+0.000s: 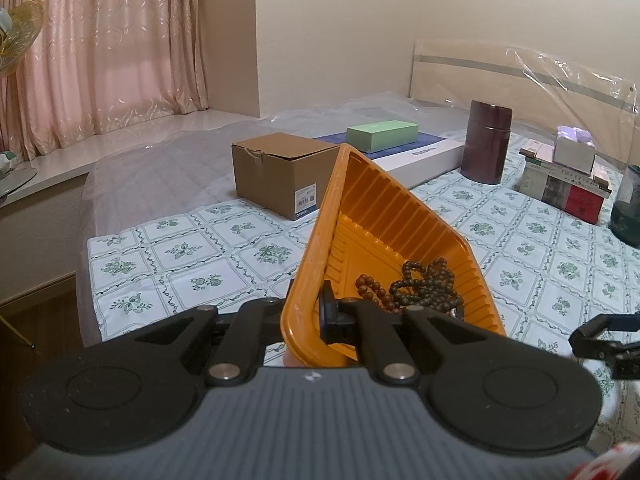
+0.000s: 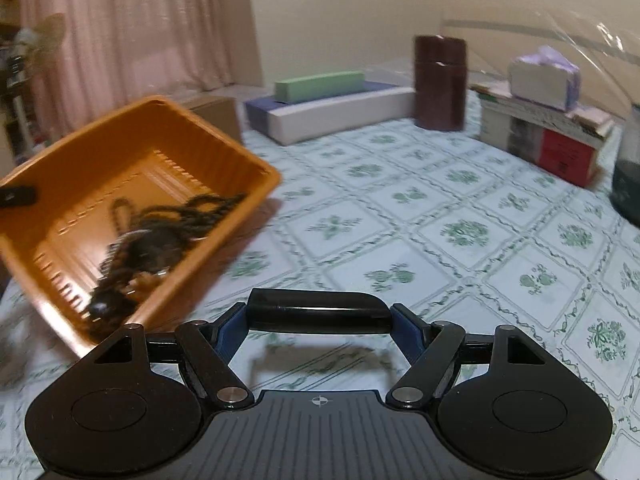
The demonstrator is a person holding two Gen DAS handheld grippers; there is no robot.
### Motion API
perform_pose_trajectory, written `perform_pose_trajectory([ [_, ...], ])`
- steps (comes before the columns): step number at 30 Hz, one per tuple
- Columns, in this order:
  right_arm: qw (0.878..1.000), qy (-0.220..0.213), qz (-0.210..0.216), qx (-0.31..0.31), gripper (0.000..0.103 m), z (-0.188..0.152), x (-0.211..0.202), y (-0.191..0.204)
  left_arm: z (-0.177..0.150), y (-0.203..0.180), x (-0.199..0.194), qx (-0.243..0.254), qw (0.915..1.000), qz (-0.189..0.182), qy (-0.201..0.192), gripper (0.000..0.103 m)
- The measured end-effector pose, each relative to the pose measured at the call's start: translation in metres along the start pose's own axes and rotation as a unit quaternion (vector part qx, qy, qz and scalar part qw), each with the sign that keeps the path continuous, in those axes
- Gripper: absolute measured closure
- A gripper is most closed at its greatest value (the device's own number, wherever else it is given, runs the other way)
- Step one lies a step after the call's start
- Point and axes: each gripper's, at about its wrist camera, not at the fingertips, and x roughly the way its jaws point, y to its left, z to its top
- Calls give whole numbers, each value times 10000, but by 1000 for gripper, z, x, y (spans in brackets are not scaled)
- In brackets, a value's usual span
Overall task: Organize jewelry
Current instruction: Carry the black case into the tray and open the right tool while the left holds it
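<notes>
My left gripper is shut on the near rim of an orange plastic tray and holds it tilted above the bed. Brown and dark bead strings lie heaped in its low corner. In the right wrist view the tray hangs at the left, tilted, with the beads inside, blurred. My right gripper is shut on a glossy black curved piece held crosswise between its fingers, above the floral cloth. Its tip shows in the left wrist view.
A cardboard box, a green box on a flat white and blue box, a dark brown canister, stacked books with a tissue box and a dark jar stand at the back. A headboard is behind.
</notes>
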Motion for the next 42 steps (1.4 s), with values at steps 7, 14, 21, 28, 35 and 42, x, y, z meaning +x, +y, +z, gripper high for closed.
perform_pose_trajectory([
  [7,9993,-124,293,-216,27,1,-15,18,0,0,0,8,10000,0,-1,96],
  [14,9983,-154,423,-374,27,4,-19,30,0,0,0,4,10000,2,0,96],
  [21,9973,-210,513,-489,27,8,-19,37,0,-1,0,6,10000,-4,-1,96],
  [28,9953,-242,692,-632,27,14,-14,44,0,-1,0,10,10000,-3,-1,96],
  [35,9870,-281,1065,-1170,27,26,1,59,0,-1,0,11,10000,-6,0,96],
  [42,9596,-261,1779,-2162,27,44,22,74,0,-3,-1,-2,10000,-13,2,96],
])
